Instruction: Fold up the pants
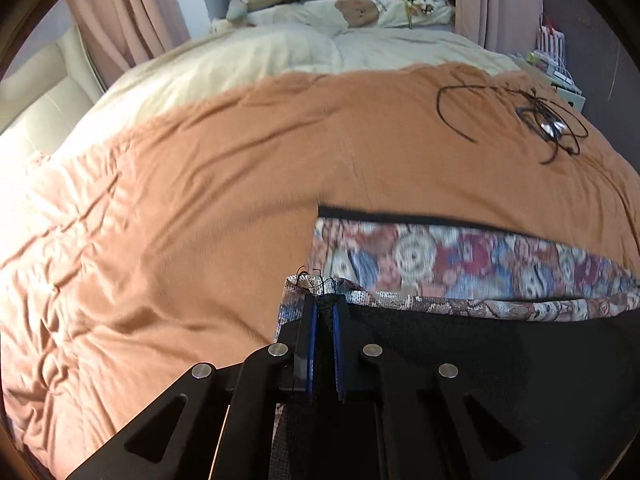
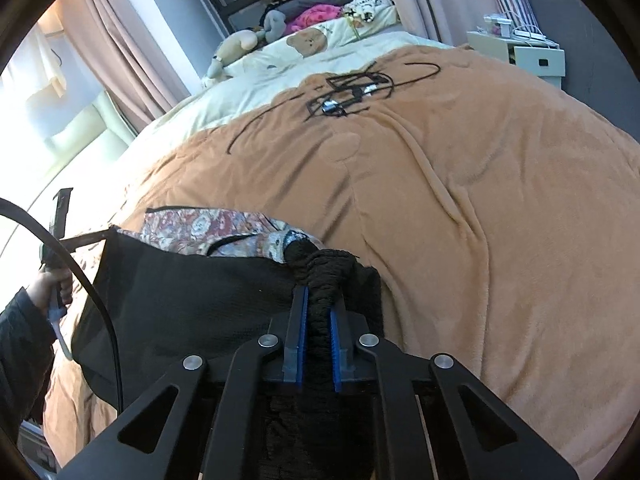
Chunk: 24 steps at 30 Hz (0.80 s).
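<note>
Pants [image 1: 460, 256] on orange blanket [image 1: 200, 200], lower part hidden behind fingers. Left gripper [image 1: 325, 304] clamped on hem, right gripper [image 2: 318, 296] on bunched black fabric. Cables [image 2: 348, 92] at 12 o'clock.

Bed [image 2: 500, 200] with orange blanket fills the centre. Pink curtains [image 2: 120, 60] and bright window [image 2: 24, 80] at 10 o'clock. White nightstand [image 2: 536, 60] at 1 o'clock.

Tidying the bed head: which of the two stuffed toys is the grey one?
The grey stuffed toy is the one farther back, nearer the pink cloth; the beige stuffed toy lies nearer the curtain.
</note>
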{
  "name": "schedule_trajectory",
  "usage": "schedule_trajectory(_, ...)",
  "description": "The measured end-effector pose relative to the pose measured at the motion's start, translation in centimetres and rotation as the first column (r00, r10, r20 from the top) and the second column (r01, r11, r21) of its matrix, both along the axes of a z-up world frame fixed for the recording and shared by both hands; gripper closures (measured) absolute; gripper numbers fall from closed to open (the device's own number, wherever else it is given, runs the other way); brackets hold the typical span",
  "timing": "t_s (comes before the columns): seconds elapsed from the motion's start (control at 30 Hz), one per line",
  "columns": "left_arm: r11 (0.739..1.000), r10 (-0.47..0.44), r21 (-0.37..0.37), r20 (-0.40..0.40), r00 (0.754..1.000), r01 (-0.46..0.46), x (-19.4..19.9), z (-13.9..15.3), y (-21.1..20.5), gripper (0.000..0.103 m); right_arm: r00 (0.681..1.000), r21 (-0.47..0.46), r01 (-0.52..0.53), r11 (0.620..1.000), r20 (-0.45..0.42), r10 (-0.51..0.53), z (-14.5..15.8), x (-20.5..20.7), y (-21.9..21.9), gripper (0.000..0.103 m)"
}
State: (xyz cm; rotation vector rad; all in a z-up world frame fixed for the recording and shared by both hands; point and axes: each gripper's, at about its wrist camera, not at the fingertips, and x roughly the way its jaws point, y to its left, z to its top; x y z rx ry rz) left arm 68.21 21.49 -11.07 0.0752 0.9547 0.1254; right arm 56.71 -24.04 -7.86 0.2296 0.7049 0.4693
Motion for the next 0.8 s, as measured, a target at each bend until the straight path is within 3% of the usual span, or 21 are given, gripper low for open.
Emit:
schedule_trajectory(0.37, 1.0, 0.013, 0.015, 0.022, 1.0, -0.014, 5.5, 0.2, -0.6, 0.095, 0.999, 0.024, 0.044, 0.999, 0.005, -0.045, -0.4, 1.4, 0.1, 0.097)
schedule_trajectory(0.73, 0.998, 0.07, 0.007, -0.032, 0.997, -0.069, 8.4, -3.2, -0.1, 0.095, 0.997, -0.006, 0.073, 0.997, -0.003, -0.073, -1.1, 4.0, 1.1, 0.097)
schedule_trajectory(0.8, 0.997, 0.077, -0.012, -0.075, 0.994, -0.078, 9.0, -4.3, 0.0, 0.094, 0.997, -0.024, 0.072, 0.997, -0.017, -0.073, -1.3, 4.6, 1.3, 0.096)
